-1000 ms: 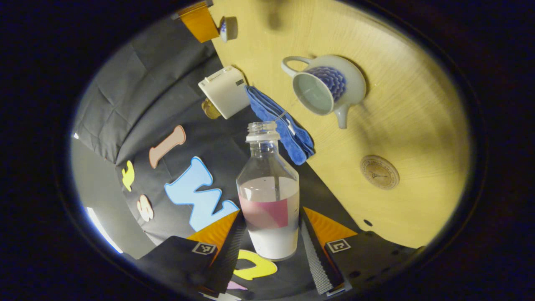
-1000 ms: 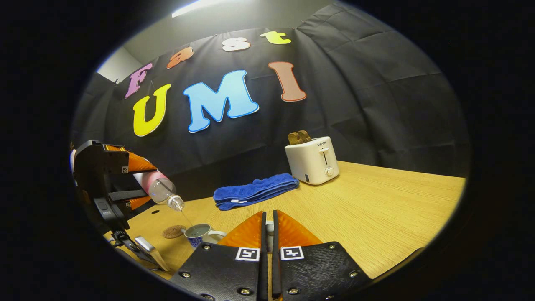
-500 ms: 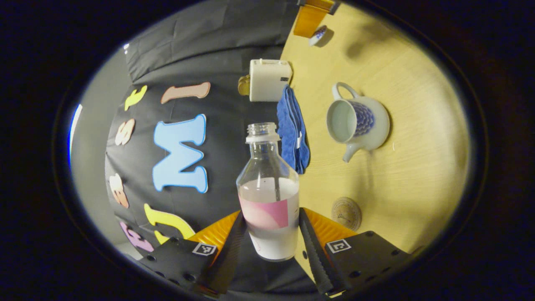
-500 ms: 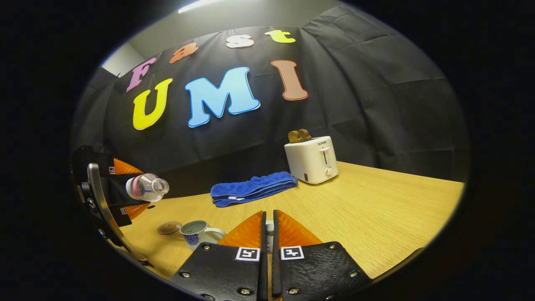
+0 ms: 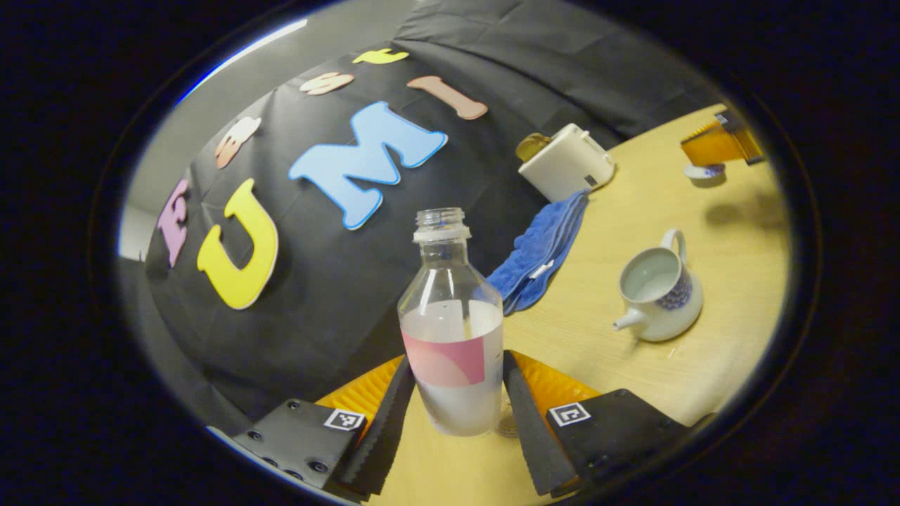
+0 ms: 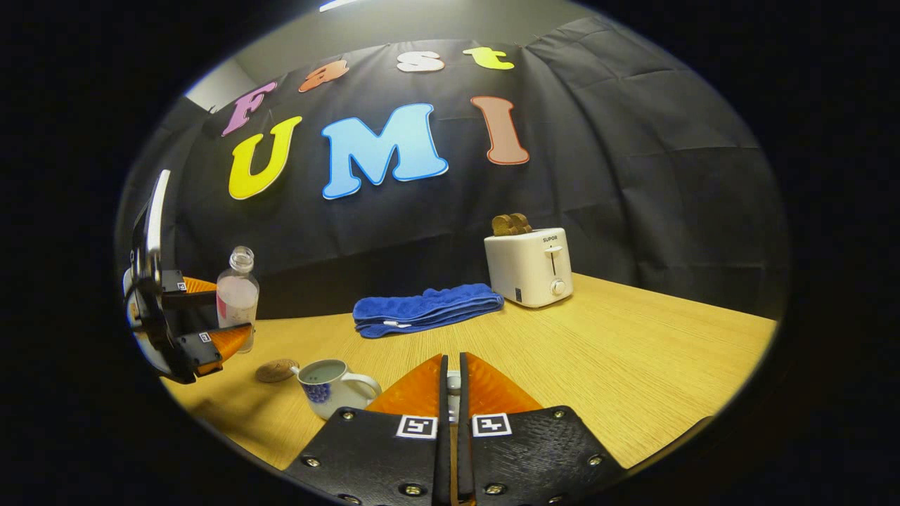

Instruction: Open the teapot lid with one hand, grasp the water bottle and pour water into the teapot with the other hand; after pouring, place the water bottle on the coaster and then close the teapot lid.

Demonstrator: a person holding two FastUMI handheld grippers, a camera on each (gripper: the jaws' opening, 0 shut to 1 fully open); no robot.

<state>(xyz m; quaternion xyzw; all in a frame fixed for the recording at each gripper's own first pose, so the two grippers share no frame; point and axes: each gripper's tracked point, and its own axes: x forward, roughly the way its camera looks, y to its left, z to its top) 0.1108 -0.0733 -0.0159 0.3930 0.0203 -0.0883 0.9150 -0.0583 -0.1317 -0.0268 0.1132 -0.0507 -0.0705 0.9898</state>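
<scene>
My left gripper [image 5: 455, 365] is shut on a clear, capless water bottle [image 5: 451, 330] with a pink label, about half full. The right gripper view shows the bottle [image 6: 237, 299] standing upright in that left gripper [image 6: 218, 313], low over the table's left side. Just right of it lies the round brown coaster [image 6: 276, 370]. The white-and-blue teapot [image 5: 657, 295] stands open with water inside, also seen as the teapot [image 6: 330, 383] beside the coaster. My right gripper [image 6: 452, 362] is shut on the small teapot lid [image 6: 453, 385], held above the table. Far off, the lid [image 5: 703, 172] hangs under the right gripper [image 5: 717, 144].
A folded blue towel [image 6: 425, 309] lies at the back of the wooden table [image 6: 633, 379], with a white toaster [image 6: 531, 267] holding toast to its right. The black cloth wall rises right behind them.
The bottle has swung from its tilted pouring pose over the teapot back to upright and come down to the left, beside the coaster. The right gripper has stayed put with the lid.
</scene>
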